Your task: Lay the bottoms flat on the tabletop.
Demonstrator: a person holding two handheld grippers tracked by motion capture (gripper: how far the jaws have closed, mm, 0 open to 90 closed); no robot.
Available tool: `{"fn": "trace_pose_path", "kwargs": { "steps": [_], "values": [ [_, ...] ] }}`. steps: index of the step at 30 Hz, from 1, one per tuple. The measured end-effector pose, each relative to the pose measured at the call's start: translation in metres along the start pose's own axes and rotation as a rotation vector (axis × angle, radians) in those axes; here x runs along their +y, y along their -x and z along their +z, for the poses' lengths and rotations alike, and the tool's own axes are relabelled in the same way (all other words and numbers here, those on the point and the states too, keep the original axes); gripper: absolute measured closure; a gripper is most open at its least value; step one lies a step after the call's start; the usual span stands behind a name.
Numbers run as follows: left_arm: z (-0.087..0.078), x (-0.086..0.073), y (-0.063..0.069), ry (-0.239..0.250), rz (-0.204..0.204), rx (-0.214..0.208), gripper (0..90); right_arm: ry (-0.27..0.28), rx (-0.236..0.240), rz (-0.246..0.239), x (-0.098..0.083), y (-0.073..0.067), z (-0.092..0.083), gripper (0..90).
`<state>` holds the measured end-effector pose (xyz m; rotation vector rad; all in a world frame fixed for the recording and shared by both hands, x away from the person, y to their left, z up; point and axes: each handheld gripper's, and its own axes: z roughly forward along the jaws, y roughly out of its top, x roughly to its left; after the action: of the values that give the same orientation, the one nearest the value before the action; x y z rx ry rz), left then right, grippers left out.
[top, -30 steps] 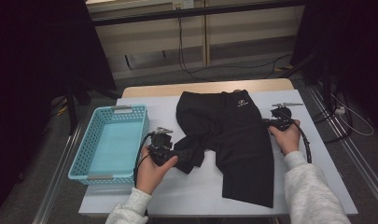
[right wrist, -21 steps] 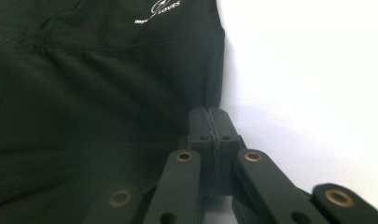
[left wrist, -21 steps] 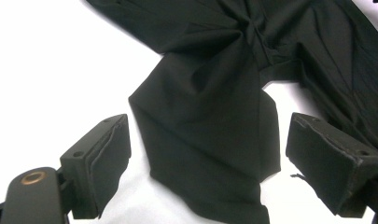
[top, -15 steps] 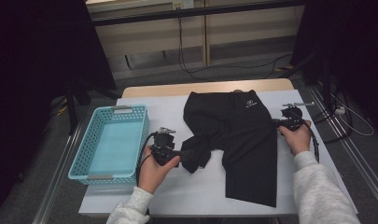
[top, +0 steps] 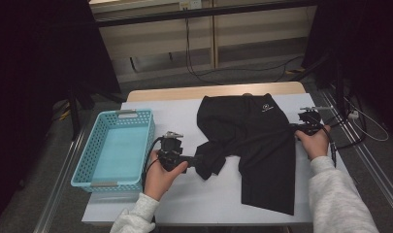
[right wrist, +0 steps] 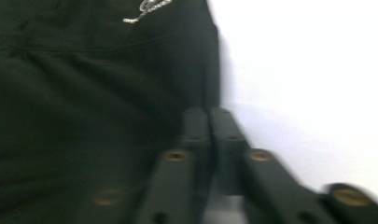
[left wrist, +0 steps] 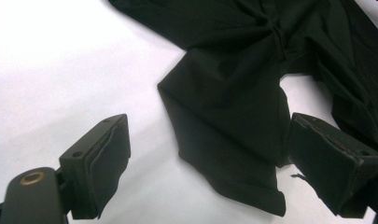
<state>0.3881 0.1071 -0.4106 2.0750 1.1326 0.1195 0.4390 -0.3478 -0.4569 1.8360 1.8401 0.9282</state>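
A pair of black shorts (top: pixel 254 145) lay spread on the white table (top: pixel 194 194), with the waistband toward the far edge and one leg reaching down to the near edge. The other leg was bunched and pulled to the left, toward the left gripper (top: pixel 191 160).

The left gripper lay low over the table, just right of a light blue basket (top: pixel 114 148). In the left gripper view its jaws stood wide apart – the crumpled leg of the shorts (left wrist: pixel 233 116) lay between them, and the right pad (left wrist: pixel 331 163) was at the edge of the cloth, but the pads did not press on it.

The right gripper (top: pixel 298 130) was at the right side of the shorts, where the cloth was drawn into a fold. In the right gripper view the picture was blurred and the two jaws (right wrist: pixel 207 126) looked almost together at the border of the black cloth (right wrist: pixel 93 93). These jaws had just been opening a little – whether they held the cloth I could not tell.
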Motion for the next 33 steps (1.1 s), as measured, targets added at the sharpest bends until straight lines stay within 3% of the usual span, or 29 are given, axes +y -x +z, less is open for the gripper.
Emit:
{"fn": "trace_pose_path", "kwargs": {
  "steps": [2, 4, 6, 9, 13, 17, 23, 28, 33],
  "values": [
    [0.0, 0.0, 0.0, -0.005, 0.005, -0.005, 13.7, -0.009, -0.021, -0.01, 0.0, -0.004, -0.002, 57.5],
    [0.0, 0.0, -0.001, 0.005, 0.003, -0.001, 13.7, -0.01, -0.039, -0.027, -0.004, -0.007, -0.006, 53.5],
    [-0.001, 0.0, -0.001, 0.003, 0.004, -0.001, 13.6, -0.008, -0.023, -0.032, -0.01, -0.009, -0.011, 51.2],
    [0.0, 0.0, -0.001, 0.0, 0.003, 0.001, 13.6, -0.046, -0.04, -0.089, -0.019, -0.015, -0.022, 49.0],
    [-0.002, 0.001, 0.001, 0.0, 0.006, -0.006, 13.4, -0.056, -0.006, -0.086, -0.037, -0.023, -0.04, 49.1],
    [-0.003, 0.002, 0.003, 0.005, 0.016, -0.005, 13.4, -0.041, 0.009, -0.147, -0.058, -0.036, -0.054, 49.4],
    [-0.005, 0.004, 0.003, 0.016, 0.021, -0.007, 13.5, -0.054, 0.067, -0.16, -0.082, -0.051, -0.075, 49.4],
    [-0.005, 0.001, 0.005, 0.01, 0.025, -0.01, 13.7, -0.043, 0.055, -0.174, -0.096, -0.055, -0.088, 51.3],
    [-0.006, 0.002, 0.008, 0.022, 0.038, -0.022, 13.9, -0.057, 0.054, -0.166, -0.108, -0.056, -0.103, 62.1]
  ]
}}
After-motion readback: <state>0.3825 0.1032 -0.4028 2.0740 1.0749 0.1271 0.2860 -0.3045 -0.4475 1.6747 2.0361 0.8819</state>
